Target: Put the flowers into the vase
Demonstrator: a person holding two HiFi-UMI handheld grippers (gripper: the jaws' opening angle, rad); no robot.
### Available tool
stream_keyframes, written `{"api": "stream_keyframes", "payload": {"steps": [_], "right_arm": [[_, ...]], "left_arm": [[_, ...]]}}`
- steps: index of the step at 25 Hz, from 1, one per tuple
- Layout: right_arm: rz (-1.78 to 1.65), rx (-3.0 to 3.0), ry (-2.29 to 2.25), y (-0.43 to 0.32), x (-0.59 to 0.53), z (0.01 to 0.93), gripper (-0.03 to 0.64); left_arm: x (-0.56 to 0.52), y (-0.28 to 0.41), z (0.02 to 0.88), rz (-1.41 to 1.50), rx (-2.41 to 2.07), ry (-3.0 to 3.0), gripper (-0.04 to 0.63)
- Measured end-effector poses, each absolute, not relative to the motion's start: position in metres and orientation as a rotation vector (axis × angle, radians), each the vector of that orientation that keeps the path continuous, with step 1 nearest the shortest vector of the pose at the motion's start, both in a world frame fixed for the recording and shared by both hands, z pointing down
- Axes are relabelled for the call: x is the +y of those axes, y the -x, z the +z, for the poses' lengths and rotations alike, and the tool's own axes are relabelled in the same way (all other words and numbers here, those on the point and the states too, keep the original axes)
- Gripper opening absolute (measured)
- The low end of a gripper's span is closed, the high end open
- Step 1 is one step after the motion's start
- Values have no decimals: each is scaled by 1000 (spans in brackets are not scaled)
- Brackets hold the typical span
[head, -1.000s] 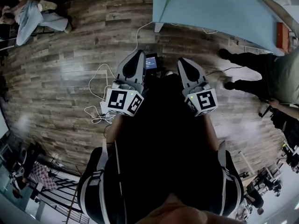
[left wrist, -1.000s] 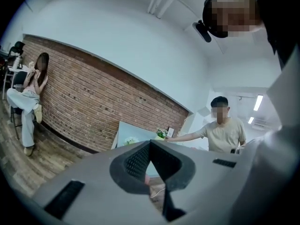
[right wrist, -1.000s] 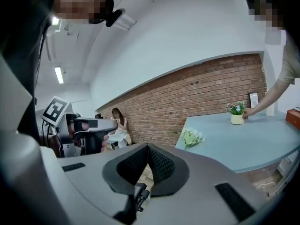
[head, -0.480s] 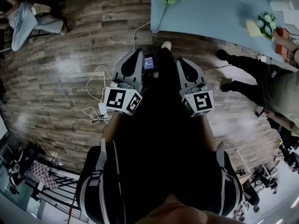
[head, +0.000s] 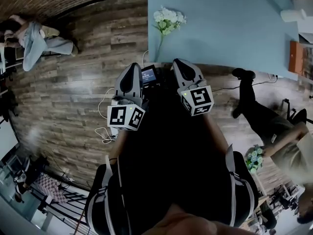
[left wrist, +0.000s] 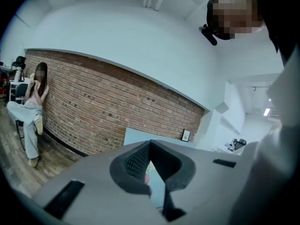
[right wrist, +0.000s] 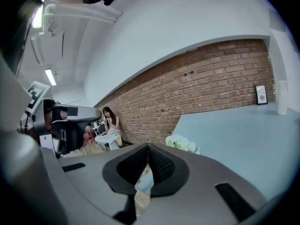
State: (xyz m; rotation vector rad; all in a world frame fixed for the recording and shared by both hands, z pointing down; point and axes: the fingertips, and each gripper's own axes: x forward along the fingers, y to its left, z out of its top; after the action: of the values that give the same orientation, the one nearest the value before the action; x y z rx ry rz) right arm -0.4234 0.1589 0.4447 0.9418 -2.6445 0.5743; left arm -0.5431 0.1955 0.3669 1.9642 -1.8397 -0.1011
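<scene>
A bunch of white flowers [head: 167, 19] lies on the light blue table [head: 225, 28] near its left edge, the stem over the front edge. In the right gripper view the flowers [right wrist: 180, 143] show just beyond the jaws. A white cylinder [head: 292, 14], perhaps the vase, stands at the table's far right, also seen as the white cylinder [right wrist: 281, 97]. My left gripper [head: 133, 67] and right gripper [head: 179, 62] are side by side short of the table's front edge, both shut and empty. The left gripper [left wrist: 150, 142] points at the table's left corner; the right gripper [right wrist: 147, 145] points at the flowers.
A person stands at the right holding a bunch of blue and white flowers [head: 254, 158]. Another person [head: 30, 32] sits by the brick wall at the far left. Cables [head: 103, 126] lie on the wooden floor. An orange-brown object [head: 295, 57] sits on the table's right end.
Both grippers have come forward to the table, which now fills more of the head view. The person at the right has carried the blue flowers from the table down to the lower right.
</scene>
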Motion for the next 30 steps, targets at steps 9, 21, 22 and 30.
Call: {"api": "stream_keyframes", "payload": {"steps": [9,21,22,30], "right_arm": [[727,-2497,-948,448,89,500,18],[989,-2169,-1126,499,31,567,253],[997,-2138,-1141,500,28,573,283],[1099,-1895,-1213,497,5,616,388]], "left_arm": [[164,558,372,-45,-1880,-1893,17],[111,631,386,-129,-1703,-1962,17],[109,634,388,-133,-1688,-1966,17],[100,660,395,-163,-1603,-1999,17]]}}
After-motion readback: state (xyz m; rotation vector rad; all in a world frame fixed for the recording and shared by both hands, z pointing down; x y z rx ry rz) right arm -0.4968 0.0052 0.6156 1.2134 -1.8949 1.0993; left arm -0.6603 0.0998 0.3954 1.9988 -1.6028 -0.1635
